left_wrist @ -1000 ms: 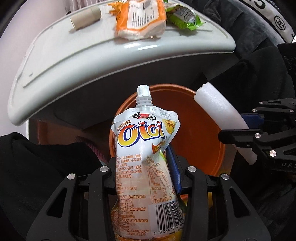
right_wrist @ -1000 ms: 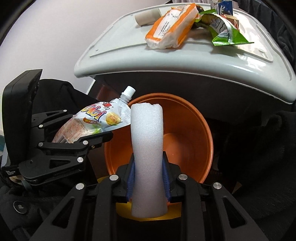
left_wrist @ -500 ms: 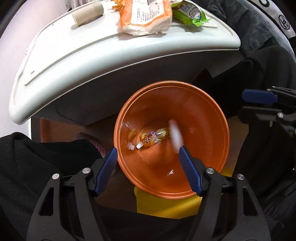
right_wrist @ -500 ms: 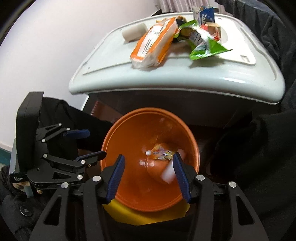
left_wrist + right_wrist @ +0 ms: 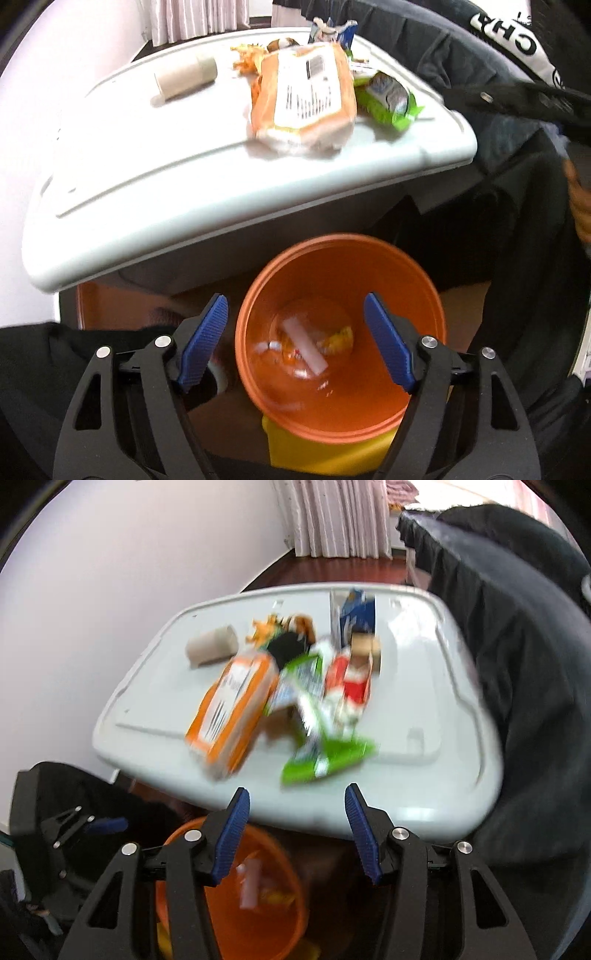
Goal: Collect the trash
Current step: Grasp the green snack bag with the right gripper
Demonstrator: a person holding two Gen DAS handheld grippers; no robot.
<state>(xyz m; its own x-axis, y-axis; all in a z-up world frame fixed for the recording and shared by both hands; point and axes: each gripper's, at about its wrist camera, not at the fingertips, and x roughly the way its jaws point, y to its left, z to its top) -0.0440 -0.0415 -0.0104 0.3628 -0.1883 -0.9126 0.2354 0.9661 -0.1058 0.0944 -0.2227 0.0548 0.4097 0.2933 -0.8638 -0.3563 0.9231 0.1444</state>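
Note:
An orange bin (image 5: 340, 266) stands below the table; a white foam stick (image 5: 304, 345) and a drink pouch (image 5: 332, 338) lie inside it. My left gripper (image 5: 295, 339) is open and empty above the bin. My right gripper (image 5: 295, 830) is open and empty, raised toward the grey table (image 5: 424, 709). On the table lie an orange packet (image 5: 229, 709), a green wrapper (image 5: 321, 749), a red-white carton (image 5: 351, 686), a blue carton (image 5: 354, 613) and a cardboard tube (image 5: 212, 648). The bin also shows in the right wrist view (image 5: 258, 930).
The grey table top (image 5: 147, 177) overhangs the bin at the back. Dark clothing (image 5: 517, 664) lies along the table's right side. A pale wall (image 5: 110, 572) is at the left. A yellow base (image 5: 325, 450) sits under the bin.
Both grippers opened and dropped the pouch and the foam stick into the bin. Both have since lifted; the right one now faces the table top.

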